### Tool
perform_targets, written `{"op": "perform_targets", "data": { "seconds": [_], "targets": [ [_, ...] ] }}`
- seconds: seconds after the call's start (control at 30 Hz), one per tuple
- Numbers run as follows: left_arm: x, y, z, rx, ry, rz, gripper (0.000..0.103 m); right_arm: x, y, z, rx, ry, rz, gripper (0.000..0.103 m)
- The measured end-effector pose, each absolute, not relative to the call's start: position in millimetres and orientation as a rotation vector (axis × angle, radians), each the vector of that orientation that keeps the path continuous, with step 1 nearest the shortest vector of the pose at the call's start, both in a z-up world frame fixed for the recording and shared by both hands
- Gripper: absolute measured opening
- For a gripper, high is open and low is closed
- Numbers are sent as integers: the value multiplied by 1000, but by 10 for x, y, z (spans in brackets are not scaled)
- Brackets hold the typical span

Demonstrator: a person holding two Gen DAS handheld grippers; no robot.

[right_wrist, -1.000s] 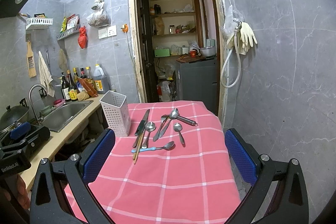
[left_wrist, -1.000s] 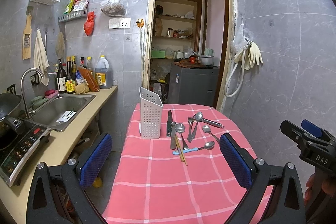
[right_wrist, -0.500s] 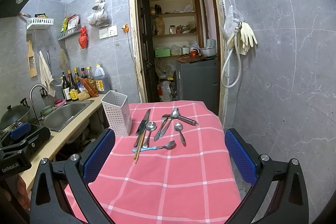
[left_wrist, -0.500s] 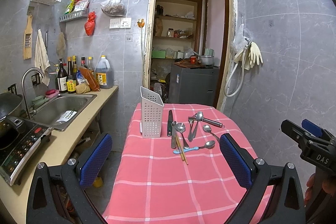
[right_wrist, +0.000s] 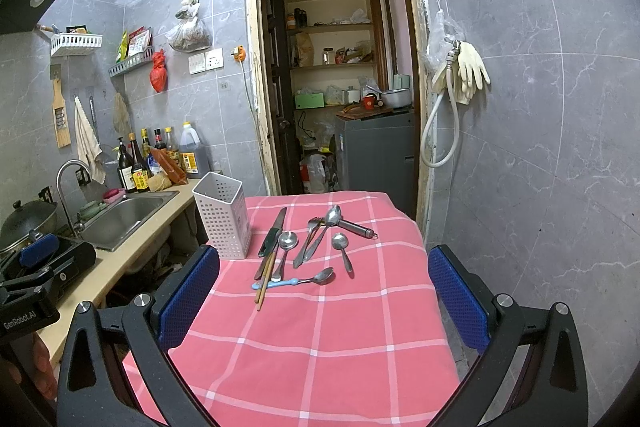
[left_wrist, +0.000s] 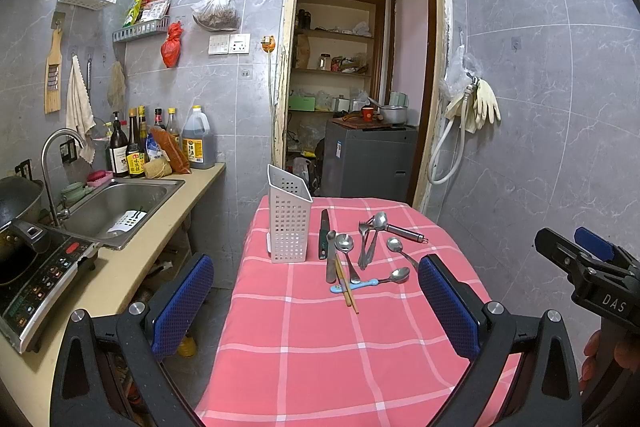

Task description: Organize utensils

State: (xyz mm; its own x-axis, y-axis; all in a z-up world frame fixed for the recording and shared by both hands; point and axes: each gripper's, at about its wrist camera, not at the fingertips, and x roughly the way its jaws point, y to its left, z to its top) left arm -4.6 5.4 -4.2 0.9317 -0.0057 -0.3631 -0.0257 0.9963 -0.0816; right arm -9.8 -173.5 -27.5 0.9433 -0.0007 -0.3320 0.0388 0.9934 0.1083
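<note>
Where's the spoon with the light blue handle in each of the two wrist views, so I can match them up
Left wrist: the blue-handled spoon lies right of centre, nearest of the utensils, across the chopsticks.
Right wrist: the spoon lies left of centre, again nearest.
Shared landmark: the white holder, standing left of the utensils in both.

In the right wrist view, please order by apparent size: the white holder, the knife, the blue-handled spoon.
1. White holder, clearly largest.
2. Knife.
3. Blue-handled spoon.
The knife and spoon look nearly alike in length, and the spoon lies nearer the camera, so their order is unsure.
</note>
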Motion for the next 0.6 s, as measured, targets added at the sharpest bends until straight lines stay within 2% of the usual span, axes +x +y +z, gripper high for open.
{"op": "perform_targets", "data": {
  "seconds": [0.6],
  "targets": [
    [-52,62,-49,-84,375,11,103,-75,-1747,-289,115,340,-21,102]
  ]
}}
